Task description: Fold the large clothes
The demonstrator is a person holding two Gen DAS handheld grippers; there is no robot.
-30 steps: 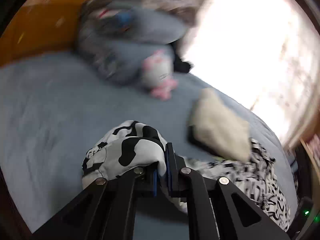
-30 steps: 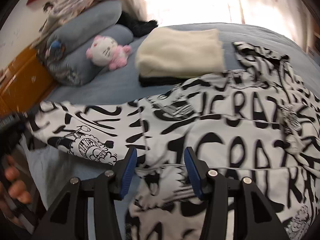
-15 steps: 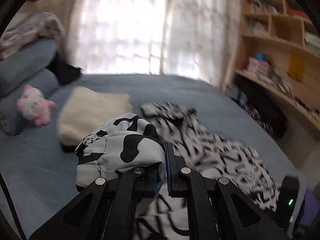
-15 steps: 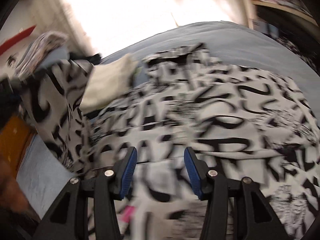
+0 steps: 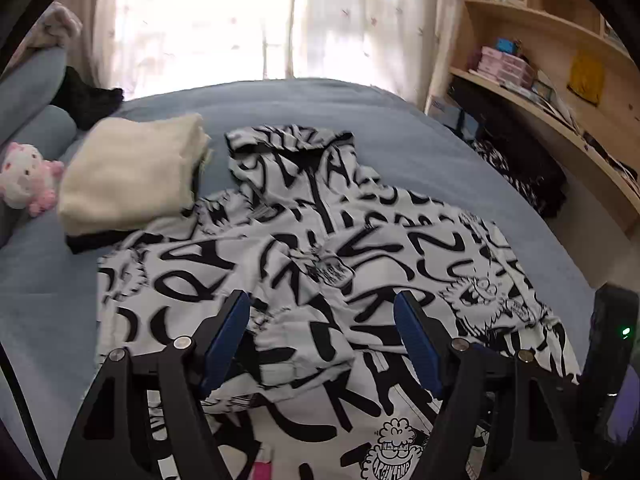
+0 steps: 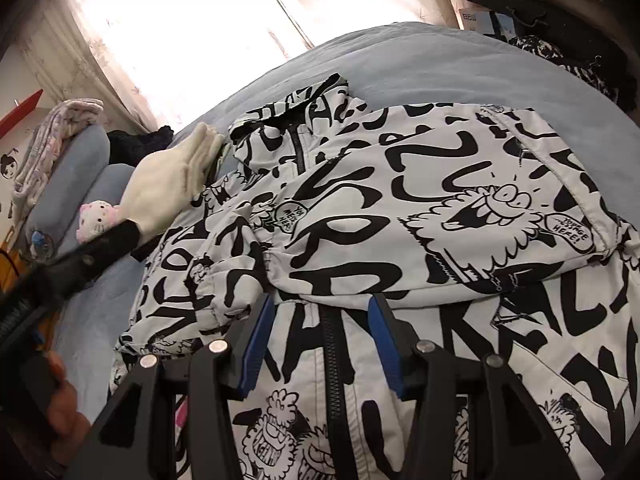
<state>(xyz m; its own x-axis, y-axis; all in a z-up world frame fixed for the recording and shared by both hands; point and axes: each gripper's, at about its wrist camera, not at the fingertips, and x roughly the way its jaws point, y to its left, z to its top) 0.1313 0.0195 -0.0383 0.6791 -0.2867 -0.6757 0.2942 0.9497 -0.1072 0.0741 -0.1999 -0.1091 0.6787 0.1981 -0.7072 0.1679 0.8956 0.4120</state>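
Note:
A white jacket (image 5: 320, 232) with black graffiti print lies front-up on the blue bed (image 5: 420, 140), hood toward the window. Both sleeves are folded in across its chest. My left gripper (image 5: 320, 308) hovers low over the jacket with its jaws opening; the folded-in sleeve cuff (image 5: 304, 344) lies loose between the blue pads, which do not press it. In the right wrist view my right gripper (image 6: 320, 308) stands open just above the jacket's zipper (image 6: 332, 360) with nothing gripped. The other sleeve (image 6: 480, 220) lies flat ahead of it.
A folded cream cloth (image 5: 132, 172) on a dark one sits left of the hood. A pink-and-white plush toy (image 5: 28, 180) and grey-blue pillows (image 5: 36, 92) lie at far left. Wooden shelves (image 5: 540, 60) and dark clothes (image 5: 520, 168) stand right of the bed.
My left gripper swung from the bed's left side to over the jacket with the sleeve in it, then let go; the sleeve now lies across the front. My right gripper shifted too, staying open.

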